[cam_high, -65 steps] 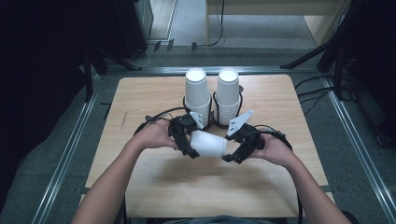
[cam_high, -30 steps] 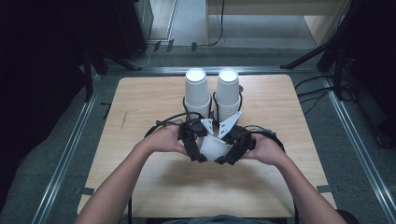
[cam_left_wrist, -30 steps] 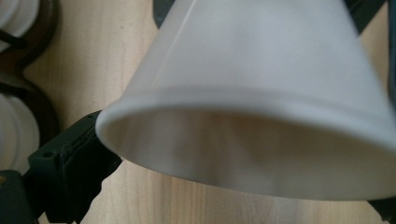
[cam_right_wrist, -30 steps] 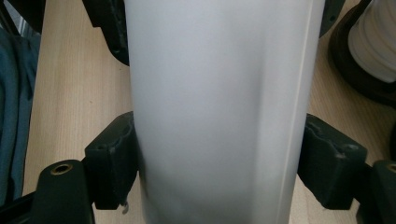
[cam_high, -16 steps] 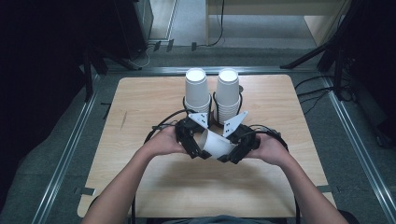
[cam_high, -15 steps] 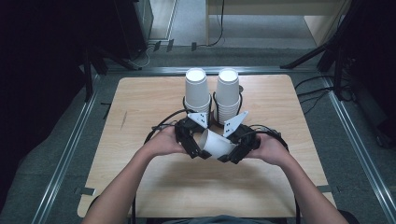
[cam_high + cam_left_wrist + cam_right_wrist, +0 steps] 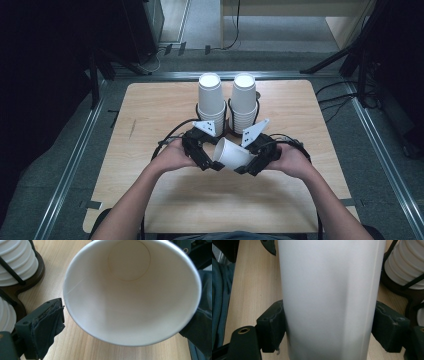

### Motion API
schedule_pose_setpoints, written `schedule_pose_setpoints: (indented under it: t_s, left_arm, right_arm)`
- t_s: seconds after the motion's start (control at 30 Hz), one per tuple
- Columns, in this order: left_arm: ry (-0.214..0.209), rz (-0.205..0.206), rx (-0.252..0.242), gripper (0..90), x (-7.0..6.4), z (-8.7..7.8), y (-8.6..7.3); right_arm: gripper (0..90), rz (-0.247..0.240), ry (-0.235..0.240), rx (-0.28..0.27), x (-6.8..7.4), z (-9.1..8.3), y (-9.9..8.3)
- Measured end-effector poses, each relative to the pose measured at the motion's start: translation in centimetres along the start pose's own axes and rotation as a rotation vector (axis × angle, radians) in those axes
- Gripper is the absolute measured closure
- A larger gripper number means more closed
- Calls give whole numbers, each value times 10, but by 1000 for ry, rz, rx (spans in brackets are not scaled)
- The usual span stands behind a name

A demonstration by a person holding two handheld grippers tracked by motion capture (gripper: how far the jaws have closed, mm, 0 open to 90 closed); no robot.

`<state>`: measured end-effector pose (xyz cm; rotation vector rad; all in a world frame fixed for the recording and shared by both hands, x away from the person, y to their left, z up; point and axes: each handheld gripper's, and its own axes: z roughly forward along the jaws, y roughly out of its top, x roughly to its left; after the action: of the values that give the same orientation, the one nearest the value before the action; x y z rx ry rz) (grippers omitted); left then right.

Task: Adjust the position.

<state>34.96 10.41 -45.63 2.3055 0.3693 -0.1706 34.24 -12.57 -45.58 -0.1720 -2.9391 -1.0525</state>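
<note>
- Since a moment ago, my two tongs have hardly moved; the cup (image 7: 231, 153) stays between them, lying on its side over the table (image 7: 150, 115).
- My right tongs (image 7: 328, 327) squeeze the cup's sides, one jaw touching each side.
- My left tongs (image 7: 209, 161) sit at the cup's open mouth. One pad (image 7: 47, 326) is just beside the rim, and I cannot tell if they pinch it.
- I count one loose cup, and two tall cup stacks (image 7: 227, 102) in a dark holder (image 7: 30, 282) behind it.
- No writing shows on the cups; they are plain white.
</note>
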Motion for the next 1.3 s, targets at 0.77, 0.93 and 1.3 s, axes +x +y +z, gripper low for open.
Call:
schedule_pose_setpoints:
  t_s: [0.77,0.93,1.3]
  left_arm:
    - [-36,-19,-79,83,-8,8,0]
    - [-51,-51,-59,111,-6,8,-1]
    - [-14,-62,-6,119,-3,-11,-1]
  right_arm:
    - [215,-25,20,-65,5,-2,5]
    - [215,-5,25,-51,5,-1,5]
    - [159,71,25,-45,0,-2,0]
